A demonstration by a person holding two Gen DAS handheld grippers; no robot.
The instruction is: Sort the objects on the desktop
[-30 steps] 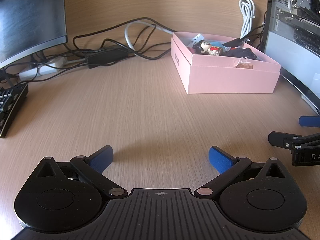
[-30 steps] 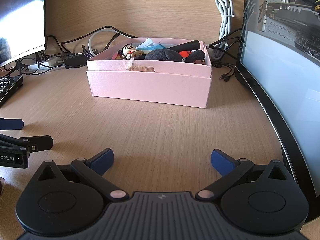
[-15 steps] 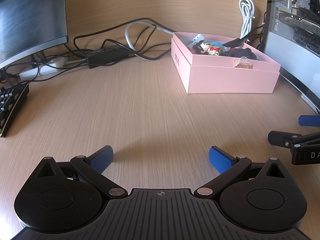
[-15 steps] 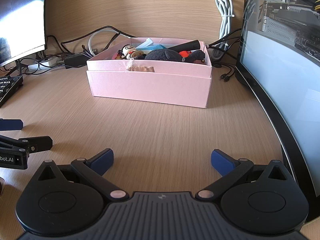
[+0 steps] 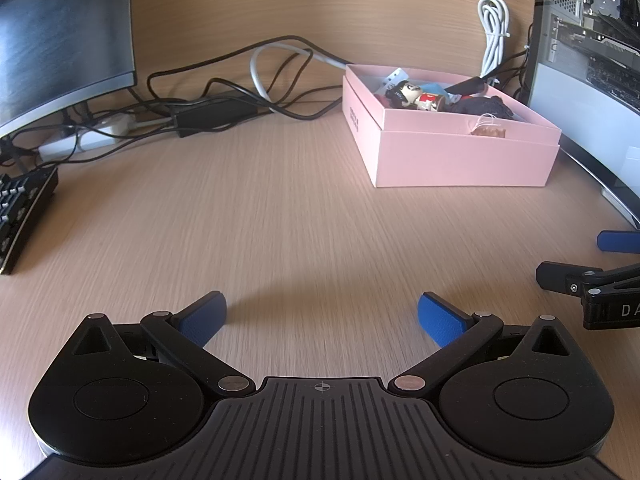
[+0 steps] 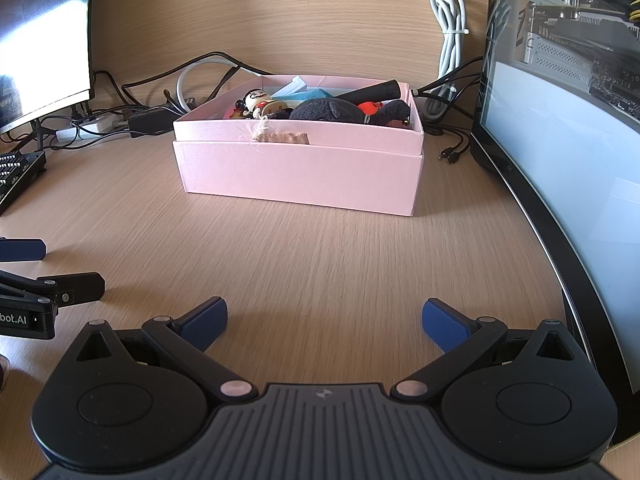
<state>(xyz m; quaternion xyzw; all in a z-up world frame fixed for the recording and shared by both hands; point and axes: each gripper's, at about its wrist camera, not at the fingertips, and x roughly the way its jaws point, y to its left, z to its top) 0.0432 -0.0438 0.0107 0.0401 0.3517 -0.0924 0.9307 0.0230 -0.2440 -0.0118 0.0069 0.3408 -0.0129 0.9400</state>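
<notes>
A pink box [image 5: 460,156] [image 6: 300,172] stands on the wooden desk, far right in the left wrist view, straight ahead in the right wrist view. It holds a small figurine [image 5: 416,96] [image 6: 258,102], a dark plush toy [image 6: 324,112], a black cylinder [image 6: 372,91], something red and a light blue item. My left gripper [image 5: 322,316] is open and empty, low over bare desk. My right gripper [image 6: 324,320] is open and empty, facing the box. Each gripper shows at the edge of the other's view.
A monitor [image 5: 60,40] stands at the left with a keyboard [image 5: 20,216] below it. Black and white cables [image 5: 240,92] and a power strip lie along the back wall. A curved screen [image 6: 560,184] and a computer case [image 6: 560,20] line the right side.
Both grippers have stayed almost still; the left gripper's finger in the right wrist view has shifted very slightly.
</notes>
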